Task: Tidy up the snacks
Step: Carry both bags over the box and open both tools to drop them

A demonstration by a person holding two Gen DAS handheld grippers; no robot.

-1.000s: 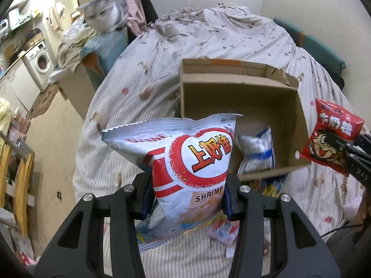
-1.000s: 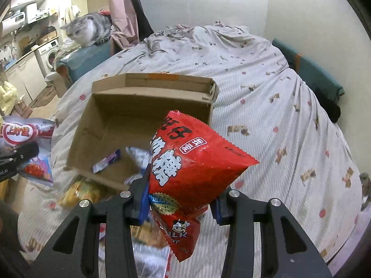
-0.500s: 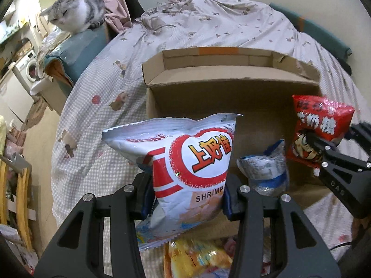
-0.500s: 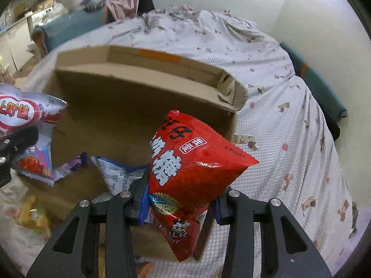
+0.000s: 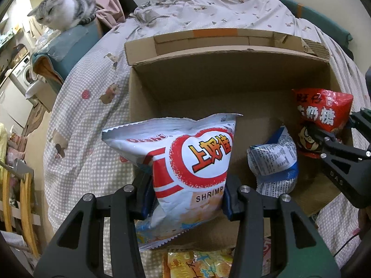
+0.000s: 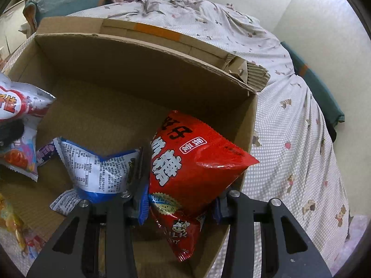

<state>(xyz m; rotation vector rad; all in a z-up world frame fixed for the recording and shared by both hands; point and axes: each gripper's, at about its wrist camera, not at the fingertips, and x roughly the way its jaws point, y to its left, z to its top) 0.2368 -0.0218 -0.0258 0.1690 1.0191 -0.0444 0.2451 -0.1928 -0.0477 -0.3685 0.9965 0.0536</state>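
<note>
Grippers first. Black left gripper (image 5: 187, 199) is clamped on a white-and-red foil shrimp-chip bag (image 5: 185, 166), held upright above the near left edge of an open brown cardboard box (image 5: 227, 85). Black right gripper (image 6: 179, 205) is clamped on a red foil milk-candy bag (image 6: 192, 162), hanging inside the box at its near right corner. A blue-and-white printed snack pouch (image 6: 97, 171) lies on the box floor, just left of the red bag. A yellow snack packet (image 5: 199, 264) lies on the bedding in front of the near box wall. The box sits on a checked pale bedspread with small animal prints (image 5: 92, 115). Far left, a grey-and-white cat (image 5: 65, 8) crouches on a teal cushion (image 5: 69, 46).
</note>
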